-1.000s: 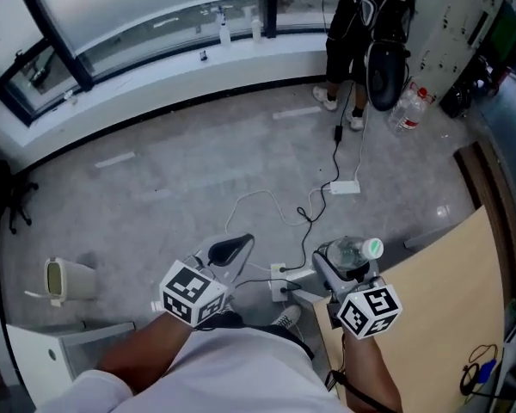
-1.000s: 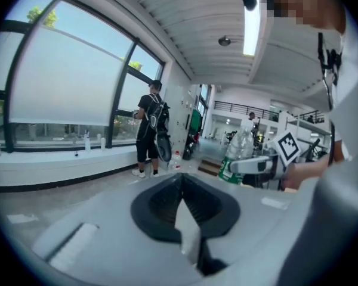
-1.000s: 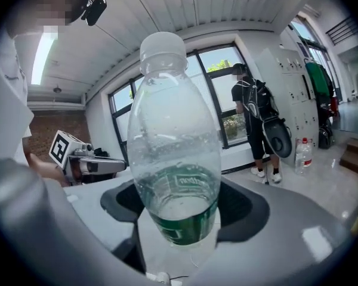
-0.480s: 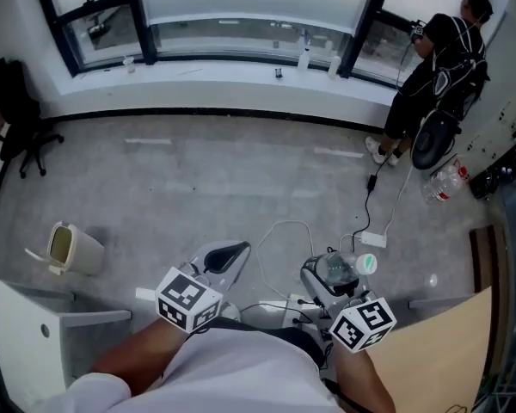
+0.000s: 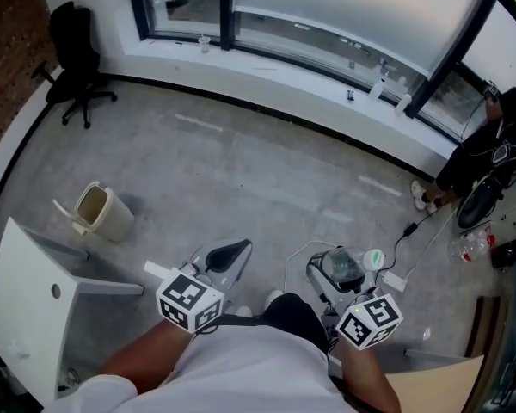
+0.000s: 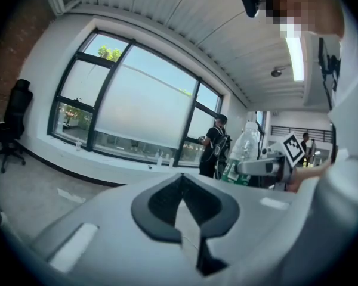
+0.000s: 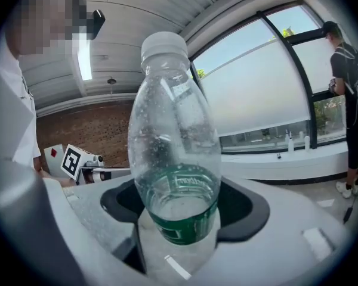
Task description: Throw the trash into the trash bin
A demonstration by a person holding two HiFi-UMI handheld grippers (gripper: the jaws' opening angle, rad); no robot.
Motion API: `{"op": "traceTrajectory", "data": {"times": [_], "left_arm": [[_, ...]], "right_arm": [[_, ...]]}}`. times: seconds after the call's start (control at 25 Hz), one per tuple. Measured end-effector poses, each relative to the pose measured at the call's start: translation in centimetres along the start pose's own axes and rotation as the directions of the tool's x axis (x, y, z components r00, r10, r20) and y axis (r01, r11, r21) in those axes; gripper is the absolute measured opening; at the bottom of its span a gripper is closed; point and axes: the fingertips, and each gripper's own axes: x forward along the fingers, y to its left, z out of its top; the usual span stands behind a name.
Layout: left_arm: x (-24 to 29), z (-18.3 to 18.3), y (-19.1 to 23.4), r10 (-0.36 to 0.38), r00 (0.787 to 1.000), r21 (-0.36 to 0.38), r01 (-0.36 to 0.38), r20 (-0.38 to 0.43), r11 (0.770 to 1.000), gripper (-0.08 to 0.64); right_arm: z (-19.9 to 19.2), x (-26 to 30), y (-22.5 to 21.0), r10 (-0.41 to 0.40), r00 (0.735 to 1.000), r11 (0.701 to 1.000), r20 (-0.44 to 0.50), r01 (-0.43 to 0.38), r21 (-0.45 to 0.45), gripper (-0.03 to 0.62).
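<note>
The right tool [image 7: 180,231] is gripping a clear plastic bottle [image 7: 174,154] low on its body, across the green label band, with its jaws pressing in on either side. The bottle is pointing straight out along the jaws, its white cap at the far end, and droplets are clinging to the inside of its wall. In the head view the right tool [image 5: 342,269] is hovering over the floor [image 5: 241,170] in front of the person's body, the bottle [image 5: 351,263] lying nearly level in it with the cap toward the right. The marker cube [image 5: 369,319] is sitting at the rear of this tool.

The left tool [image 6: 182,202] is holding nothing; its jaws are meeting along a thin seam, with only the dark pads showing. In the head view the left tool [image 5: 227,254] is floating beside the right one, apart from it and at about the same height.

The trash bin [image 5: 101,211], a beige one with its mouth open upward, is standing on the floor well to the left of both tools, near the upper corner of a white panel [image 5: 30,299] that is filling the lower left.

A power strip [image 5: 395,280] with its cable is lying on the floor just right of the bottle. A black office chair [image 5: 73,54] is standing at the floor's far left corner. A person in dark clothes [image 5: 492,149] is standing at the floor's right edge, close to the window sill [image 5: 327,80], where a few small bottles are lined up.
</note>
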Motion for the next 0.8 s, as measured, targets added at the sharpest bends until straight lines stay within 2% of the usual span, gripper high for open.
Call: {"op": "traceTrajectory", "data": {"times": [0.16, 0.36, 0.8], "left_arm": [[-0.7, 1.4, 3.3, 0.098, 0.995, -0.027, -0.097, 0.034, 0.995, 0.009], [-2.7, 1.4, 7.4, 0.194, 0.980, -0.074, -0.190, 0.048, 0.979, 0.009], [-0.4, 5.0, 19.6, 0.377, 0.925, -0.076, -0.373, 0.055, 0.925, 0.009]], "right_arm": [[1.5, 4.6, 0.3, 0.095, 0.995, 0.995, -0.037, -0.096, -0.016, 0.337], [2.1, 10.0, 2.7, 0.205, 0.976, 0.977, -0.070, -0.208, -0.038, 0.337], [5.4, 25.8, 1.6, 0.377, 0.914, 0.915, -0.148, -0.392, -0.093, 0.334]]}}
